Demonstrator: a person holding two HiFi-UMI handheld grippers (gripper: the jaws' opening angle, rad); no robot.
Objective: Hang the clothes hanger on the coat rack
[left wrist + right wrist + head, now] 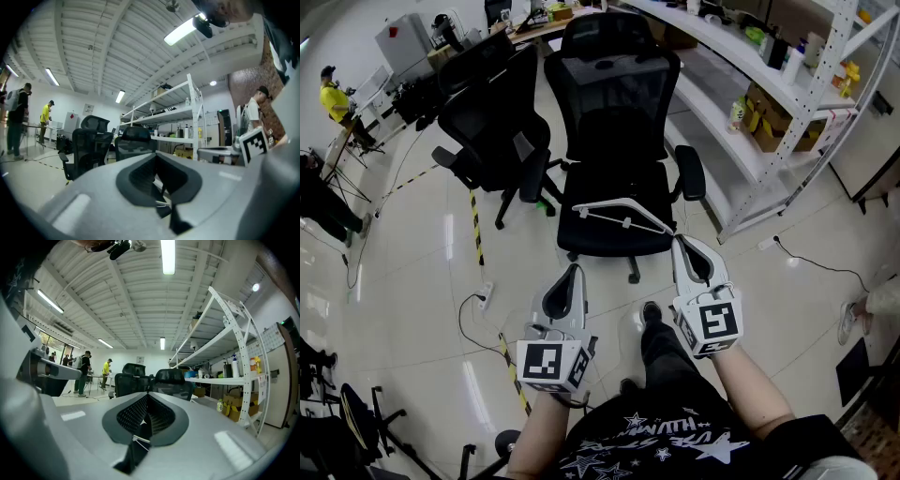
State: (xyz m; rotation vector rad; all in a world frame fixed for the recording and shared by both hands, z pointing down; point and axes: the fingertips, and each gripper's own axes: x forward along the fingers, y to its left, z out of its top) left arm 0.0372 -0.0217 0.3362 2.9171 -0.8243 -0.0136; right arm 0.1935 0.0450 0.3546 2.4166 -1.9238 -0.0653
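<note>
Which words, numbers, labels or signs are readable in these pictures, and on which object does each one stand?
Black T-shirt: white print with stars, upside down and warped, not readable.
Grey marker cube: black square pattern only, no words.
Bottles on the white metal shelf: labels too small.

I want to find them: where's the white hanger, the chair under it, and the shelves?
white hanger [624, 222], head view, lower bar
chair [614, 98], head view, mesh backrest
shelves [727, 45], head view, bare top board

Quick headcount: two grippers, the left gripper [574, 270] and the right gripper [679, 240]; one white hanger [626, 222]; two black office chairs, the near chair [614, 141] and the far chair [492, 131]; one white shelving rack [769, 112]; one person in a yellow shirt [336, 98].
</note>
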